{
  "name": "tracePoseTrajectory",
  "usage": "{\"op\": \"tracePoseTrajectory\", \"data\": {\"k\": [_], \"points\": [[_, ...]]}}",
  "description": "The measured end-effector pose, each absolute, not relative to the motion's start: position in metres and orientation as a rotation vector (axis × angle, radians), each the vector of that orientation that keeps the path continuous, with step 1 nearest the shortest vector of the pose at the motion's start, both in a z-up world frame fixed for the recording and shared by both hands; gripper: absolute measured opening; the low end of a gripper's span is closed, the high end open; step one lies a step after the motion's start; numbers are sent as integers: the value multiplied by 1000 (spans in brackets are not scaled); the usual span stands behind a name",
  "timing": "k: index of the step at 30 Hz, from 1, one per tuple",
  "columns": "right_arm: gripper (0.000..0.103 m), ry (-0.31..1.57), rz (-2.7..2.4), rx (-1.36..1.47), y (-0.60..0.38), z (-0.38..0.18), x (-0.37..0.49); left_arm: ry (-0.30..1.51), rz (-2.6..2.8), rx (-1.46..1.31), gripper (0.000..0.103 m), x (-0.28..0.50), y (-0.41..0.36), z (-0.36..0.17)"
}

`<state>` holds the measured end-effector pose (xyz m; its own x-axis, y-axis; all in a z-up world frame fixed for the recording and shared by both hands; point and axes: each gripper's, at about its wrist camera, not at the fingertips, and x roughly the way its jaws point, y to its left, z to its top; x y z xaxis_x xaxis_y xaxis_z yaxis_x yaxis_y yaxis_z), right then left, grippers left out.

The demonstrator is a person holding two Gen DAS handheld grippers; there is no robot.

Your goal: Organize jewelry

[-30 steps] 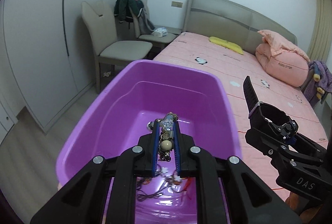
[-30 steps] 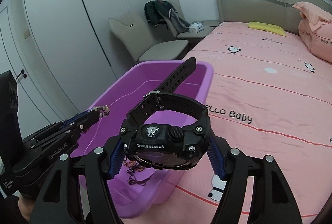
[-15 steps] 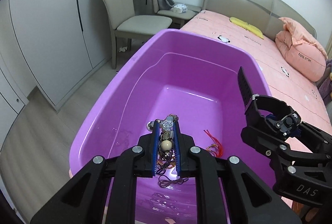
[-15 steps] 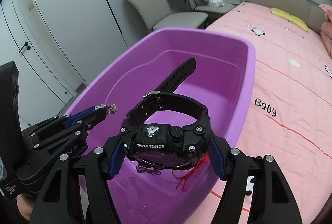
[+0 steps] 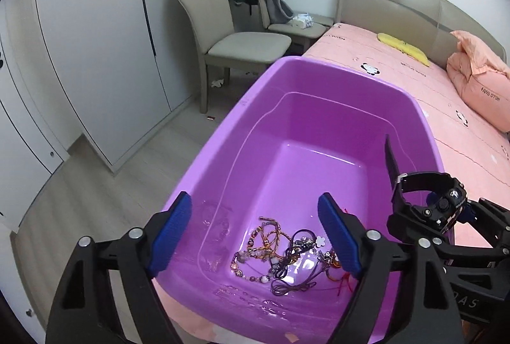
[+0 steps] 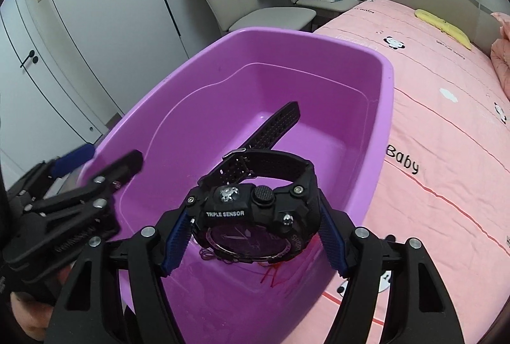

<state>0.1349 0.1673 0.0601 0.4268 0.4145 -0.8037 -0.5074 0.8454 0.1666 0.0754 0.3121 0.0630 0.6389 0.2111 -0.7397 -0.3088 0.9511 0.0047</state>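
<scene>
The left gripper (image 5: pixel 255 235) hangs wide open and empty over the near end of the purple tub (image 5: pixel 220 133). Beaded bracelets and cords (image 5: pixel 280 254) lie tangled on the tub floor below it. The right gripper (image 6: pixel 251 235) clamps a black watch (image 6: pixel 255 204) over the tub's near right side; its dial is partly hidden.

A black watch (image 6: pixel 255 210) is gripped between the blue pads of the right gripper (image 6: pixel 255 235) — the words TRIPLE SENSOR are seen on its case, and its strap is raised over the purple tub (image 6: pixel 379 95). The tub is set on the pink bed (image 6: pixel 446 153). The left gripper (image 6: pixel 92 159) is seen at the left rim, its jaws parted and blurred. Red cord (image 6: pixel 271 275) is glimpsed below the watch.
</scene>
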Motion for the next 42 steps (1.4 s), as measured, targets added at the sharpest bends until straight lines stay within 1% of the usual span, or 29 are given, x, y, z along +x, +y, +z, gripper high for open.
{"op": "tracePoseTrajectory", "data": {"k": [3,7,10,25,42], "points": [[67,977,576,-94,163,60,136,834,319,-146,90,72,316,65],[69,974,577,-95,159,62,132,851,321,-186,93,69,321,65],[75,941,565,-95,156,70,130,853,326,-195,93,68,323,67],[75,956,563,-40,133,70,121,885,336,-210,96,70,318,69],[75,953,535,-23,116,75,108,893,350,-155,97,64,300,82]]}}
